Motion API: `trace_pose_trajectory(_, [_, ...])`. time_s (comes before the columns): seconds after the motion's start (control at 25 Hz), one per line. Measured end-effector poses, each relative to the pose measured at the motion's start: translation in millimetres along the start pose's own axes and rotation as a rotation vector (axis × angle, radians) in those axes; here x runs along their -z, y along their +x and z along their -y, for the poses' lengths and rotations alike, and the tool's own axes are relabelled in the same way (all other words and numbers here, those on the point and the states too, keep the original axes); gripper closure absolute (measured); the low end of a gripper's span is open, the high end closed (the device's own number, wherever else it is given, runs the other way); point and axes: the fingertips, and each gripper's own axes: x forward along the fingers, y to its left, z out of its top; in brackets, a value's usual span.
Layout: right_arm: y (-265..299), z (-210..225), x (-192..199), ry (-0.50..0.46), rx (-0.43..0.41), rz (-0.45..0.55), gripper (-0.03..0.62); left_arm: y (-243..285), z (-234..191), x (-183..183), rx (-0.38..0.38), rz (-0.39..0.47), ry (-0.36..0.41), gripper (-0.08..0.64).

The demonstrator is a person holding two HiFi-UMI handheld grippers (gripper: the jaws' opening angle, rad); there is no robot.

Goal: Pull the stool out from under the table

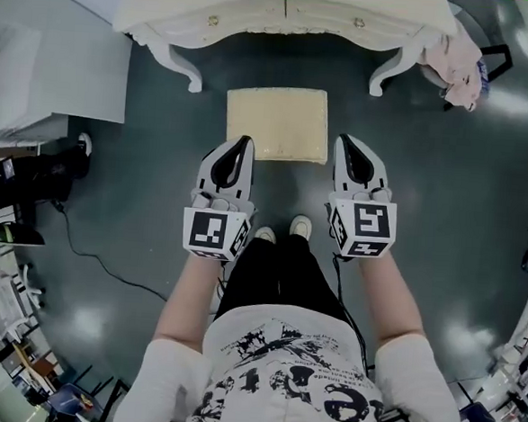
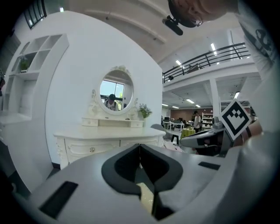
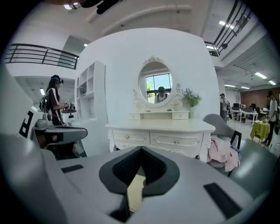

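A cream cushioned stool (image 1: 277, 123) stands on the dark floor just in front of the white dressing table (image 1: 286, 18), between its front legs. My left gripper (image 1: 244, 143) hovers over the stool's near left corner, shut with nothing in it. My right gripper (image 1: 345, 141) hovers beside the near right corner, jaws together and empty. In the left gripper view the closed left gripper (image 2: 140, 146) shows a strip of stool (image 2: 146, 197) below it. In the right gripper view the shut right gripper (image 3: 141, 149) points at the table (image 3: 159, 135), with the stool (image 3: 135, 192) beneath.
A chair draped with pink cloth (image 1: 459, 61) stands right of the table. A white shelf unit (image 1: 40, 64) is at the left. A black cable (image 1: 98, 262) runs over the floor at the left. The person's shoes (image 1: 285, 227) are just behind the stool.
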Motion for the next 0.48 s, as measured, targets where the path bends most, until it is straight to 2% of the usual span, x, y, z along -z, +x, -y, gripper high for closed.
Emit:
trace_pose_trajectory(0.24, [-50.4,-6.3,-99.1,-0.023,-0.02,0.133,0.575,-39.7,2.1,-98.7,-0.047,0.103,0.051,0.54])
trace_pose_trajectory(0.48, [-103.8,-16.9,-158.4,-0.092,-0.02,0.222,0.575,-73.1,30.0,-172.9,-0.032,0.178,0.155,0.539])
